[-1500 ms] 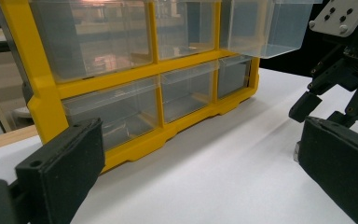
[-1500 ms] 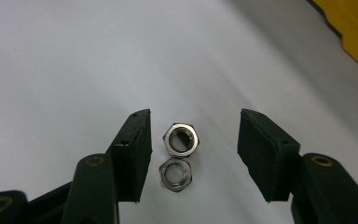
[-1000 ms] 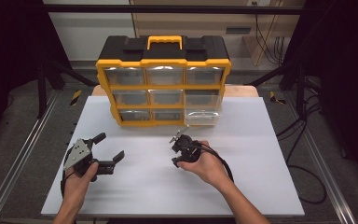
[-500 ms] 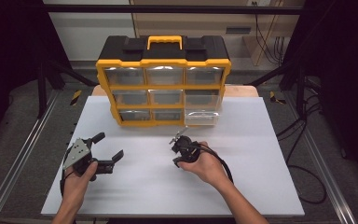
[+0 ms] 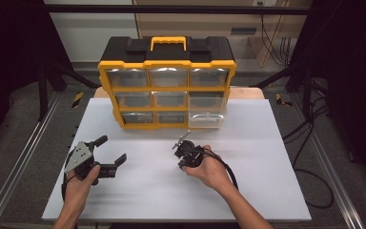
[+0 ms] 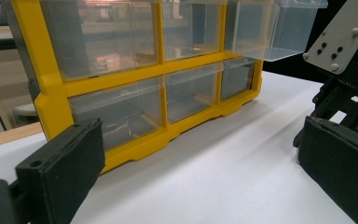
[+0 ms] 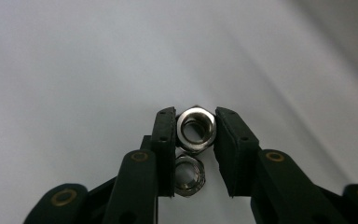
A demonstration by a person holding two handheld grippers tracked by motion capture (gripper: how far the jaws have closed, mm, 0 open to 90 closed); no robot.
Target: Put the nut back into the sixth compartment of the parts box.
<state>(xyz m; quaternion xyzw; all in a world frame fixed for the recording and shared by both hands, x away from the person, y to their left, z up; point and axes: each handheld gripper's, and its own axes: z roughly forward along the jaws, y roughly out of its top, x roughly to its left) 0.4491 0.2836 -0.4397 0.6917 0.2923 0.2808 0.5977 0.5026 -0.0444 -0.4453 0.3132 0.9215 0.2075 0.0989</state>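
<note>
**Right gripper pinching a steel nut on the white board**

While your left hand idles, your right gripper [image 7: 195, 128] has its jaws down at the white tabletop [image 5: 248, 191] and has just been closing them. Seen along those jaws, the pads now press on opposite flats of a hex nut [image 7: 196, 129]. Nut notes: bright silver metal, six-sided, round threaded bore facing the camera, polished enough to catch light on its rim. What looks like a second nut [image 7: 189, 174], same shape and finish, sits just below the first, close against the left pad; you cannot tell whether it is a separate piece or a reflection.

From the high view, your right gripper [image 5: 185, 151] is at mid-table, a little in front of the yellow and black drawer organiser [image 5: 167, 86]. The nut itself is too small to make out from there.

Your left gripper [image 5: 106, 153] rests well apart on the left side of the board, jaws spread wide, nothing between them. Its own view shows the organiser's clear drawers, with one clear drawer [image 6: 272, 28] pulled forward out of the frame.
</note>
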